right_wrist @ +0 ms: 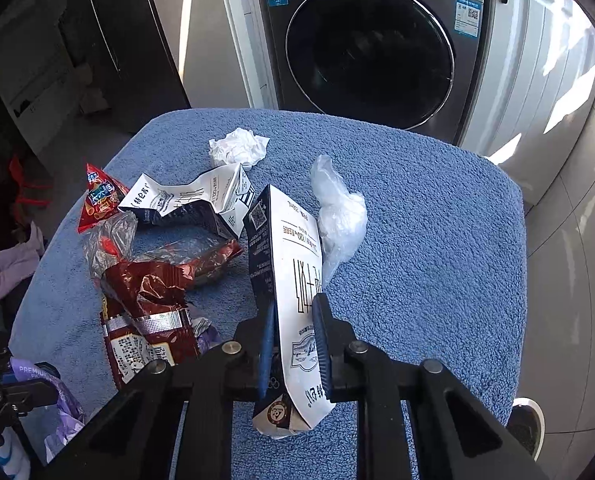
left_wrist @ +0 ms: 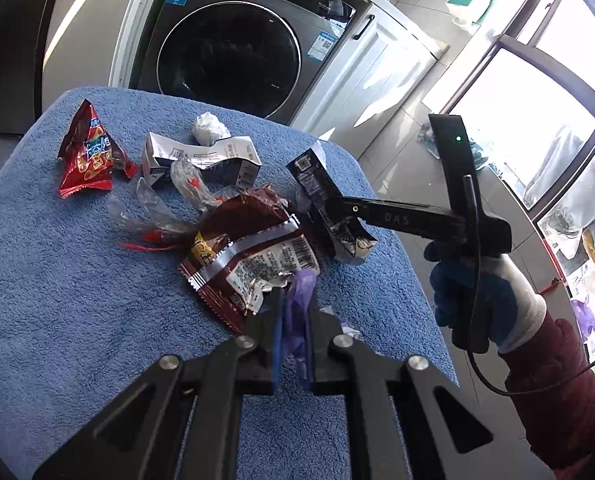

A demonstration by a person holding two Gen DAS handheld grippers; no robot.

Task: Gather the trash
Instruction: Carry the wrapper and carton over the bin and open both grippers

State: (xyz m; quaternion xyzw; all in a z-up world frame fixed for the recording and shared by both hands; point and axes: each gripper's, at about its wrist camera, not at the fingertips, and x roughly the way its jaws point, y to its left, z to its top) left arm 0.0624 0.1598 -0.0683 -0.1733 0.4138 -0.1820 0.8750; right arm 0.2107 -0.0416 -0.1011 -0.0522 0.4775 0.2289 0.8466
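Observation:
My left gripper (left_wrist: 295, 304) is shut on a fold of a purple plastic bag (left_wrist: 303, 284), which hangs at the lower left of the right wrist view (right_wrist: 57, 396). My right gripper (right_wrist: 293, 344) is shut on a flattened white and navy milk carton (right_wrist: 293, 280), tilted above the blue towel (right_wrist: 417, 240). From the left wrist view, this gripper (left_wrist: 331, 210) reaches in from the right, held by a gloved hand (left_wrist: 477, 292). On the towel lie a brown wrapper (left_wrist: 253, 256), a red snack packet (left_wrist: 87, 152), a crushed white carton (left_wrist: 201, 156), a tissue ball (left_wrist: 209, 128) and clear film (left_wrist: 157, 208).
A clear plastic bag (right_wrist: 341, 212) lies just beyond the held carton. A washing machine (right_wrist: 369, 52) stands behind the towel-covered table, with white cabinets (right_wrist: 537, 60) to its right. Tiled floor (right_wrist: 569, 240) shows past the table's right edge.

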